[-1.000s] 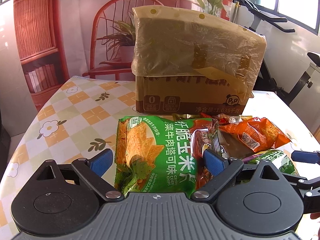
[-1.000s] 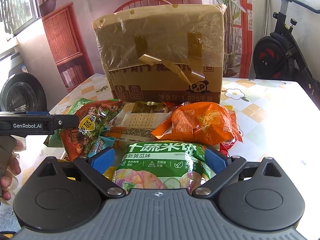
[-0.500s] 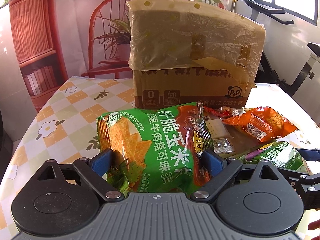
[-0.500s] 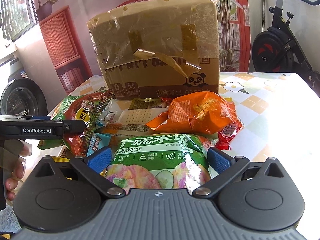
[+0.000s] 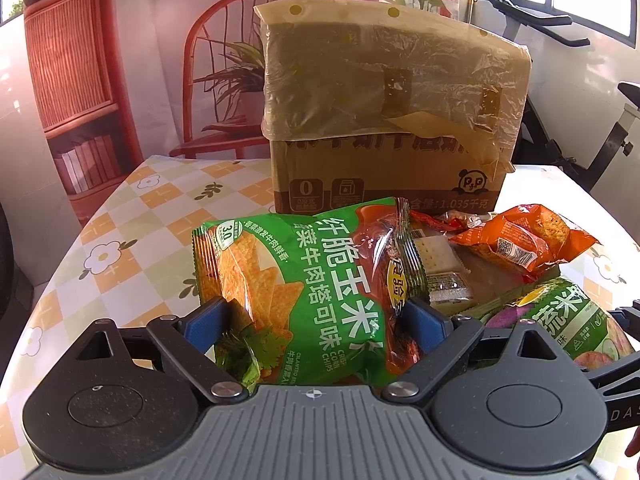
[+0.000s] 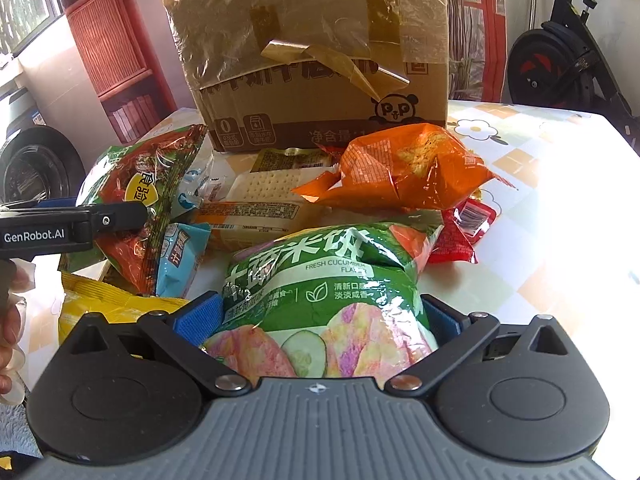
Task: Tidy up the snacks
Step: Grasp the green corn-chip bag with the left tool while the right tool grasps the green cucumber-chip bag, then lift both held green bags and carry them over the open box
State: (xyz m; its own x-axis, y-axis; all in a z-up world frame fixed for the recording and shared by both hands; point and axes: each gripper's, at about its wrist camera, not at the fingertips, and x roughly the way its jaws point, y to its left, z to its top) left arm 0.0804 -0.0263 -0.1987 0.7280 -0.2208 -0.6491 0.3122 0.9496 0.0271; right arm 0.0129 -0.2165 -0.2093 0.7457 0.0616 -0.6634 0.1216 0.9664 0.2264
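Your left gripper (image 5: 314,322) was clamped on the green corn-chip bag (image 5: 304,288), blue pads pressed into both sides; the bag sat tilted up off the table (image 5: 132,232), top corner toward the cardboard box (image 5: 384,120). Your right gripper (image 6: 320,316) was closed on the green cucumber rice-cracker bag (image 6: 328,284), pads biting into its lower sides, bag puffed and raised over the pile.

Room to move: left side of table was open checkered cloth w/ flower print, out to the rounded near-left edge. Far side blocked by the box, which stood upright, its upper part wrapped in plastic film, loose tape strip hanging off the front. Right of the pile, open cloth ran to the right edge (image 6: 580,184); glare washed out detail there. Red chair (image 5: 224,80) stood beyond the far-left edge; exercise bike (image 6: 560,56) off the far right.

Pile betw. grippers & box: orange snack bag (image 6: 404,172) far right, resting on others; cracker pack (image 6: 268,192) flat in the middle; red packet (image 6: 464,232) just right of the rice-cracker bag; light-blue packet (image 6: 180,260) & yellow bag (image 6: 108,304) near left. From the right wrist view, your left gripper's side w/ GenRobot.AI label showed at the left, chip bag's red-green end in its grip.

Chip bag: glossy, green w/ tortilla-chip print, white lettering, creased where pinched.
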